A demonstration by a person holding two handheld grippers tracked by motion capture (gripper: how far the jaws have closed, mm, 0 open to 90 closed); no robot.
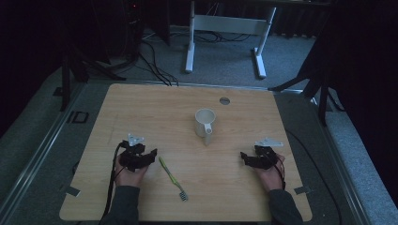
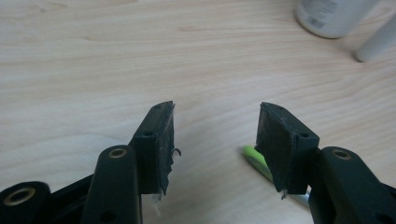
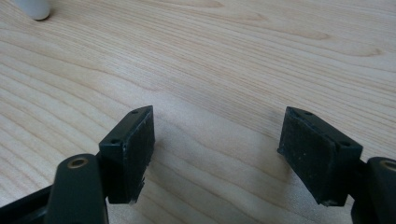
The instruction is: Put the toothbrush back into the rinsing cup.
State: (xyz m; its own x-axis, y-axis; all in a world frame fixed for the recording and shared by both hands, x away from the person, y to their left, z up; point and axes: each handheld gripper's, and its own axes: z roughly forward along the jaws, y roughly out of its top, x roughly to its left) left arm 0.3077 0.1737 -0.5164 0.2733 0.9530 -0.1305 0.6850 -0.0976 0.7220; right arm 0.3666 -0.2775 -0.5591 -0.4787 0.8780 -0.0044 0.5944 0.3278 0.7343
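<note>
Toothbrush (image 1: 172, 179): green handle, bristled head toward the near edge, flat on the wooden table (image 1: 141, 108), just right of the left gripper (image 1: 149, 155); its handle tip also shows behind that gripper's right jaw in the left gripper view (partly hidden). Left gripper: jaws wide apart, nothing between. Right gripper (image 1: 244, 157): jaws wide apart, empty, well apart from the toothbrush. White cup (image 1: 204, 122): upright, mid-table, handle toward the person.

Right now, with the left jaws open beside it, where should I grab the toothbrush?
Probably the green handle of the toothbrush, near its middle, coming straight down from above. It lies flat on the table, slanting, brush head toward the person, so turn the left gripper until its open jaws straddle the handle crosswise.
</note>
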